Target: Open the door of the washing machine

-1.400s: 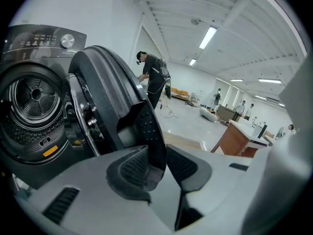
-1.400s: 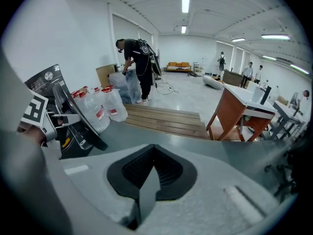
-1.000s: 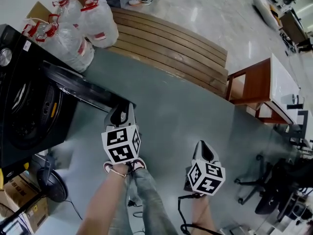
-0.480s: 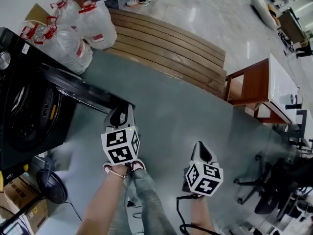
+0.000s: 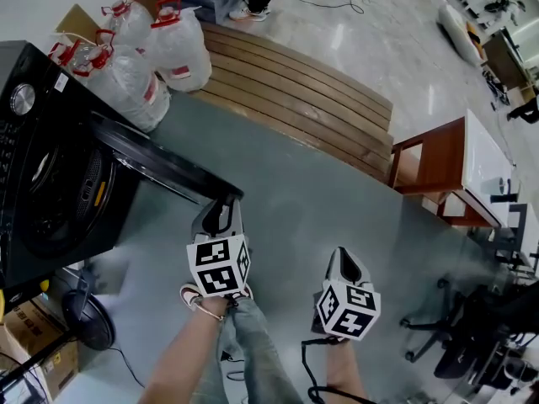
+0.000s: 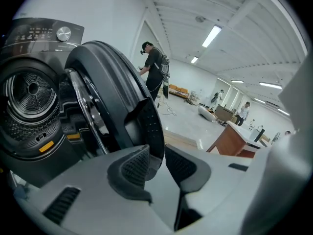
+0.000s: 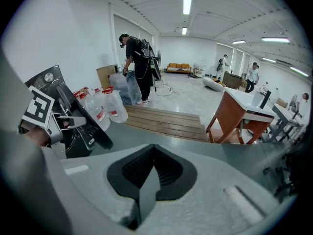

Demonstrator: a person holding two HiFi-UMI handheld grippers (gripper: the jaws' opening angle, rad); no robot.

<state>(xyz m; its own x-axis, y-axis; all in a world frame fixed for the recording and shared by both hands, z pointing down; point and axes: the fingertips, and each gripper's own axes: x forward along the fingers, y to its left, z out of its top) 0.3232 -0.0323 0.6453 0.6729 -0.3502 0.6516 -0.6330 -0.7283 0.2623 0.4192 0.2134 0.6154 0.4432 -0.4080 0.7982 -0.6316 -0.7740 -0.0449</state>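
The black washing machine (image 5: 50, 175) stands at the left with its round door (image 5: 160, 165) swung out over the grey floor; the steel drum (image 6: 29, 97) shows behind it. My left gripper (image 5: 224, 211) is at the door's free edge. In the left gripper view that edge (image 6: 149, 126) runs down between the ribbed pads (image 6: 134, 166), which are closed against it. My right gripper (image 5: 345, 263) hangs apart to the right over bare floor. Its pads (image 7: 168, 170) meet with nothing between them.
Several clear water jugs (image 5: 126, 57) crowd beside the machine's far side. A slatted wooden platform (image 5: 295, 82) lies beyond the door, and a brown desk (image 5: 438, 158) and office chairs (image 5: 472, 326) stand at the right. A floor fan (image 5: 88, 318) sits below the machine. A person (image 7: 137, 67) stands far off.
The head view has shifted a little, so the machine sits further right in the picture. The left gripper stays on the door's edge. The right gripper has drifted slightly toward the left one.
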